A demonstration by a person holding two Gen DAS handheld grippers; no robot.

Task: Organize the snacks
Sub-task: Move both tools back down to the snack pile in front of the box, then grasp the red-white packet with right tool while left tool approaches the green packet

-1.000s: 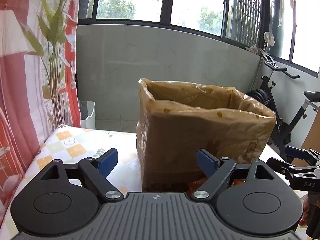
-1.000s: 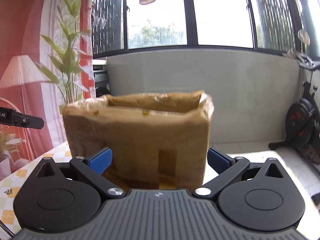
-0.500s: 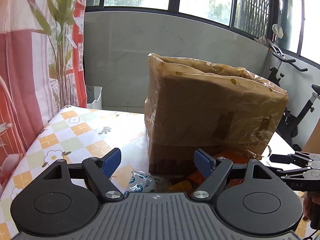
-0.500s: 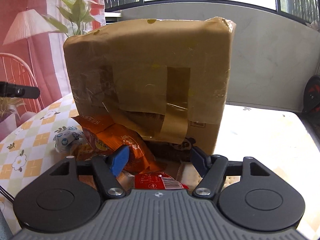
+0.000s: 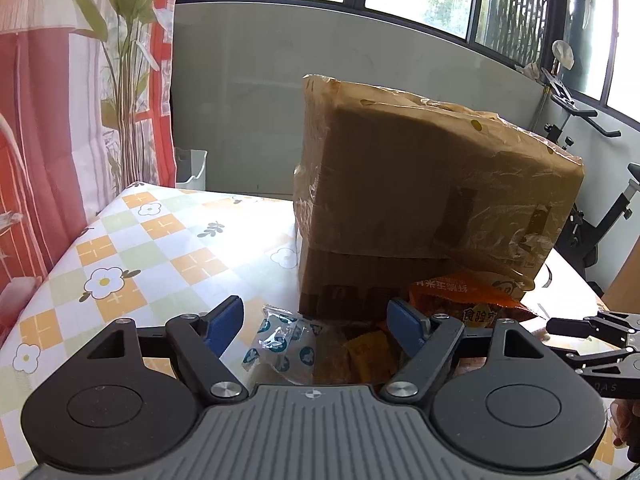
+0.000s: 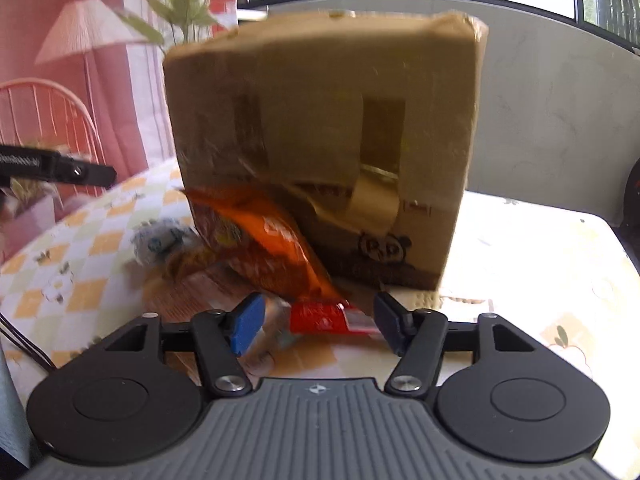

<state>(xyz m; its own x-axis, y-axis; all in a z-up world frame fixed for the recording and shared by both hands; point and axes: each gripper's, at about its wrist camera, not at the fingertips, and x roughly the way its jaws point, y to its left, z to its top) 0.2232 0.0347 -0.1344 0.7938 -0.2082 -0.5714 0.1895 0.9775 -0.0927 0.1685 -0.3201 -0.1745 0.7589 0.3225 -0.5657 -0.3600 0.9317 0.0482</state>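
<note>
Here the box (image 5: 424, 200), brown cardboard wrapped in glossy tape, stands on the checked tablecloth (image 5: 132, 248) at the far side of the snack pile and dwarfs everything else. Against its near face leans the orange bag (image 6: 260, 248), crinkly foil with printed characters, its long axis slanting down from far left to near right in the right wrist view. Just below that bag's lower tip lies the red packet (image 6: 332, 318), small, flat and shiny, its long axis running left to right across the gap of the right gripper (image 6: 318, 320). That relation looks like the one that matters: the packet sits directly between the right fingers, which are closing on it, though the blur hides whether the pads touch it yet. The right hand is therefore the nearer one to it. The left gripper (image 5: 316, 320) hangs over the left part of the pile with its fingers spread and nothing pinched; a clear wrapper (image 5: 280, 344) with blue round prints lies between and slightly beyond them, beside a yellow-brown pack (image 5: 368, 354). Lengthwise pinching would likely buckle the red packet.
</note>
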